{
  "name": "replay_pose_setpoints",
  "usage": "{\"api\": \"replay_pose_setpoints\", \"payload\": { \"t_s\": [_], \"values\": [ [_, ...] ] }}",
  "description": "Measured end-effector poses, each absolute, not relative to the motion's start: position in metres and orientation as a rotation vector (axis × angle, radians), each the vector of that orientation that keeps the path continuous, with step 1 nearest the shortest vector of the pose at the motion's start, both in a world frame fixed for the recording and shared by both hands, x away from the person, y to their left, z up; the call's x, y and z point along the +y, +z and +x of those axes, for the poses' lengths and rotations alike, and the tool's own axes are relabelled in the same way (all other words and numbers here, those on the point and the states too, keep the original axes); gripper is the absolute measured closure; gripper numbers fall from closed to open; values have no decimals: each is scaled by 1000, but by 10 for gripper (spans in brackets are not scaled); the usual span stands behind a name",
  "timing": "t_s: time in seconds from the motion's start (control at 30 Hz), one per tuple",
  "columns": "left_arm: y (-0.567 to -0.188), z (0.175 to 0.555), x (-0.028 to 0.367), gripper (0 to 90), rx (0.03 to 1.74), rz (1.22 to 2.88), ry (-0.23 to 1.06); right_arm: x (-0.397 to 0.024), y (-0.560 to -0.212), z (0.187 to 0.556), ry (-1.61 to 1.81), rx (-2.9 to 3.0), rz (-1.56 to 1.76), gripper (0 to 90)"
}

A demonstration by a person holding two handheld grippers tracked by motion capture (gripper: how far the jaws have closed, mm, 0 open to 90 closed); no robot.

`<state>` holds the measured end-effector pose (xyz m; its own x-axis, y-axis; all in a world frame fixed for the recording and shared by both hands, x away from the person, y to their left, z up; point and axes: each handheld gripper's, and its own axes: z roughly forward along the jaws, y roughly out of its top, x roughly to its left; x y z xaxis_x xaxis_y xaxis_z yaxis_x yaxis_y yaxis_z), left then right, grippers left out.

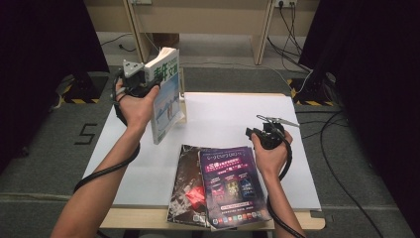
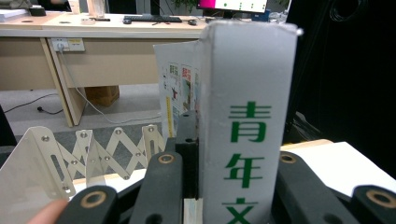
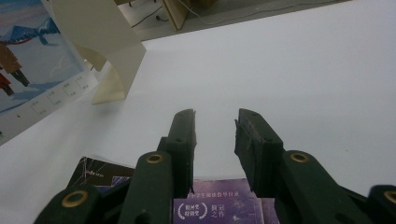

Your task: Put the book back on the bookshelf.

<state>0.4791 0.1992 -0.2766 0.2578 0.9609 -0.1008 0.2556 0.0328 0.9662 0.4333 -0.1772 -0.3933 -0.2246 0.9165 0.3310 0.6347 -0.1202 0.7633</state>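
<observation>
A thick white book with green characters on its spine stands upright over the table's left rear corner. My left gripper is shut on it, one jaw on each cover near the spine. Its snowy cover faces the right gripper view. My right gripper hovers open near the table's middle right, with nothing between its jaws. Just below it lies a purple magazine, overlapping a dark magazine.
A cream expanding book rack stands at the table's rear left, next to the held book. White paper covers the tabletop. Black curtains flank both sides. Wooden desks and floor cables lie beyond.
</observation>
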Motion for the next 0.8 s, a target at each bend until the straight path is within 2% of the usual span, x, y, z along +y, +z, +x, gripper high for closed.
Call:
{"api": "replay_pose_setpoints", "payload": {
  "t_s": [0.8],
  "values": [
    [-288, 522, 185, 733, 1231, 1452, 846, -183, -398, 432, 1264, 1836, 1744, 674]
  ]
}}
